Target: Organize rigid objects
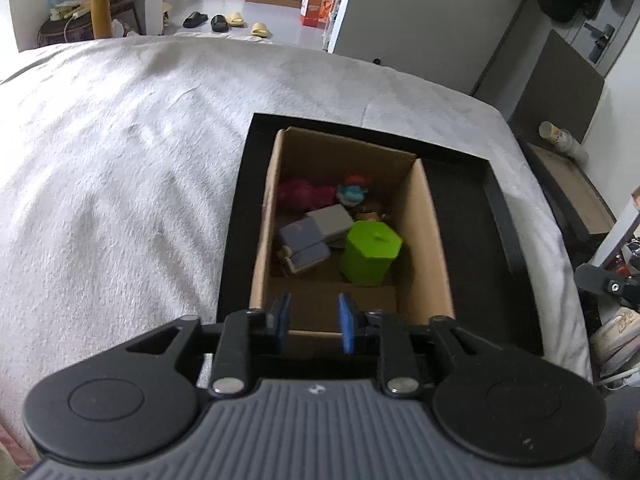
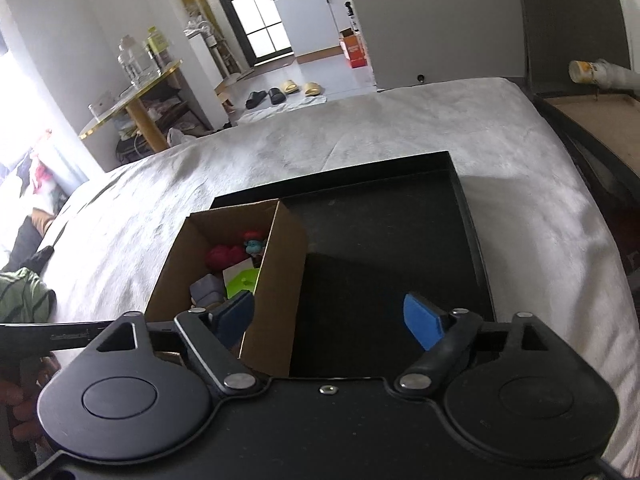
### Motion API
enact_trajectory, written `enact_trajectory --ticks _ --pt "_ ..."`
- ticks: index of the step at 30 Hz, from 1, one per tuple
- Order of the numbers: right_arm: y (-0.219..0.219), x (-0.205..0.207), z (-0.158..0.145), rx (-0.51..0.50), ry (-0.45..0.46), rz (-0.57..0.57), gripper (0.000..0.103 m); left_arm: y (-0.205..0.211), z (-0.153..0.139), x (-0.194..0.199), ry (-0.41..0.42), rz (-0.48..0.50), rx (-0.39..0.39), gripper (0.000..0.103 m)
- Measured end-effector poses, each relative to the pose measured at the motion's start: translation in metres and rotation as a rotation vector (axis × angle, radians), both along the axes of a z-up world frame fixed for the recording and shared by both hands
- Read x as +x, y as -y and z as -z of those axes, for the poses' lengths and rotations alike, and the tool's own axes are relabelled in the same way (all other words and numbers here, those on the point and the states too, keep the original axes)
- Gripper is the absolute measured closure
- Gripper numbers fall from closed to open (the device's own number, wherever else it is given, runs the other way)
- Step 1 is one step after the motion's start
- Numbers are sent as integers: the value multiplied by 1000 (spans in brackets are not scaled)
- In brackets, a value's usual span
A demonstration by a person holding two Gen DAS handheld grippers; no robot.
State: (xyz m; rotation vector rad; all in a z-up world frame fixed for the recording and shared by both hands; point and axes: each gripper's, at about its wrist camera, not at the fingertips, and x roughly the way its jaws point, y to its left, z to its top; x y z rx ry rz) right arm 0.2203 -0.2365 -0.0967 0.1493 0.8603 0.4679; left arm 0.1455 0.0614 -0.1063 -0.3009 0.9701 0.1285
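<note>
While the left gripper (image 1: 311, 322) hangs empty, slightly parted, over the cardboard box (image 1: 424, 240), the right gripper (image 2: 330, 320) gapes wide, empty.

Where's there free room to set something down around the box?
Free: the black tray floor right of the cardboard box, out to the tray's rim, and the blanket left of the tray. Crowded: inside the box, with the green container, grey blocks and toys.

A brown cardboard box (image 1: 424, 240) stands open in a black tray (image 1: 464, 200), just ahead of the left gripper's fingertips (image 1: 346, 320). Inside lie a lime-green hexagonal container (image 1: 370, 252) (upright, nearest those fingertips), grey-blue blocks (image 1: 316, 232), a dark red toy (image 1: 298, 194) and a small red-and-blue figure (image 1: 354, 190) beyond.
</note>
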Motion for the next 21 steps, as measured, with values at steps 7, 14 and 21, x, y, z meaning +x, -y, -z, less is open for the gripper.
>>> enact_trajectory --ticks 7,14,21 --pt "14 -9 -5 27 2 36 3 19 -27 -10 32 37 -17 43" --pt "22 -24 -18 35 16 63 0 31 -52 -25 51 27 21 22" --pt "28 -44 -37 38 27 88 0 32 -74 -46 64 34 -9 13"
